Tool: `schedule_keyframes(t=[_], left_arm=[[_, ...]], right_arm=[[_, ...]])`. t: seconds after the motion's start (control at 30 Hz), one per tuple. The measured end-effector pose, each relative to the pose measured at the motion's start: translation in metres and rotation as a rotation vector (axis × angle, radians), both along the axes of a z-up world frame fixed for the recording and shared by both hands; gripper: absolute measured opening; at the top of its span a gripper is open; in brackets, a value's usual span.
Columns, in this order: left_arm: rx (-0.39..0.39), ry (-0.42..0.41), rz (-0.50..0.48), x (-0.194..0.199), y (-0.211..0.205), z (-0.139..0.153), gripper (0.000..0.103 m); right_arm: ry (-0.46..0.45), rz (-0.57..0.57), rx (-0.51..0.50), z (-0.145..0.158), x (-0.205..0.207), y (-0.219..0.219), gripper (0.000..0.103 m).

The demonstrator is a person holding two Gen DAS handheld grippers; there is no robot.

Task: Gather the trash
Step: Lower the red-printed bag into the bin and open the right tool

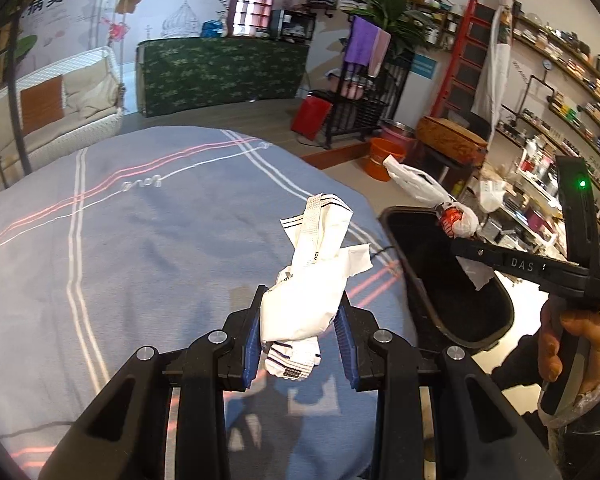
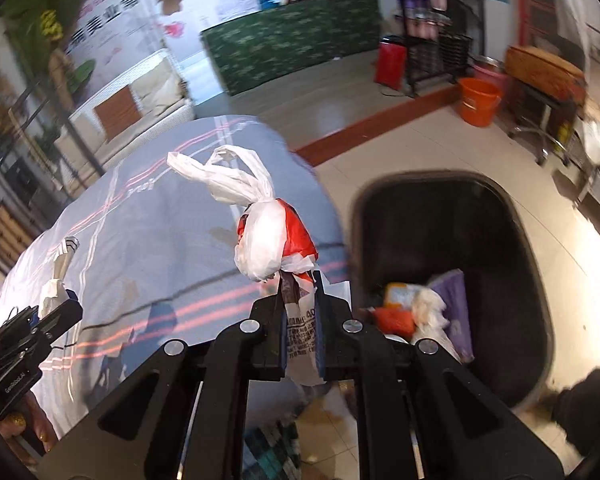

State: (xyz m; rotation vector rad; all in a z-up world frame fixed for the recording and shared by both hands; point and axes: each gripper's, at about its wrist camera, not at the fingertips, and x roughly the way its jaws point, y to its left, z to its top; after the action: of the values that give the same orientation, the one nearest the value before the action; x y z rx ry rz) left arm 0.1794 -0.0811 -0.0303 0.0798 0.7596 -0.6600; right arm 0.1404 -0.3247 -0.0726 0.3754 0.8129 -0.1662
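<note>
Left gripper (image 1: 300,312): blue-padded jaws clamped on a crumpled white paper wrapper (image 1: 314,264), creased, printed with thin dark stripes, standing up between the fingers above a blue-grey striped cloth (image 1: 140,240). Right gripper (image 2: 300,320): jaws pinched narrow on a knotted plastic bag (image 2: 272,236), glossy white film over red contents, its twisted handles (image 2: 228,178) flaring ahead of the fingertips. Black bin (image 2: 532,248): rounded, dark-walled, just right of the right gripper on pale floor tile; holds an orange wrapper (image 2: 394,318), crumpled white plastic (image 2: 430,310) and a purple packet (image 2: 456,292).
</note>
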Motion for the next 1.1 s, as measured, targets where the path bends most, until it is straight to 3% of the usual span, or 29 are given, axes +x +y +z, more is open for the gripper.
schedule_keyframes(t=[0.3,0.6,0.67,0.7,0.73,0.8,0.97,1.1], left_arm=[[0.005,-0.012,-0.126,-0.018,-0.042,-0.001,0.032],[0.022,-0.014,-0.210,-0.030,-0.078,-0.007,0.032],[0.024,-0.008,-0.228,-0.032,-0.084,-0.009,0.032],[0.028,-0.003,-0.241,-0.032,-0.089,-0.010,0.032],[0.033,0.000,-0.251,-0.032,-0.093,-0.011,0.032],[0.039,0.004,-0.266,-0.034,-0.104,-0.013,0.032],[0.049,0.032,-0.307,-0.033,-0.124,-0.019,0.032],[0.064,0.030,-0.345,-0.034,-0.143,-0.022,0.032]], right_arm=[[0.127,-0.180,0.041,-0.053,-0.029,-0.059,0.011],[0.242,-0.239,0.052,-0.101,-0.018,-0.084,0.011],[0.250,-0.246,0.060,-0.110,-0.018,-0.087,0.014],[0.259,-0.253,0.062,-0.114,-0.018,-0.088,0.021],[0.262,-0.257,0.065,-0.116,-0.018,-0.088,0.038],[0.240,-0.266,0.059,-0.115,-0.021,-0.089,0.056],[0.170,-0.281,0.016,-0.095,-0.036,-0.085,0.058],[0.066,-0.300,-0.048,-0.058,-0.060,-0.080,0.063]])
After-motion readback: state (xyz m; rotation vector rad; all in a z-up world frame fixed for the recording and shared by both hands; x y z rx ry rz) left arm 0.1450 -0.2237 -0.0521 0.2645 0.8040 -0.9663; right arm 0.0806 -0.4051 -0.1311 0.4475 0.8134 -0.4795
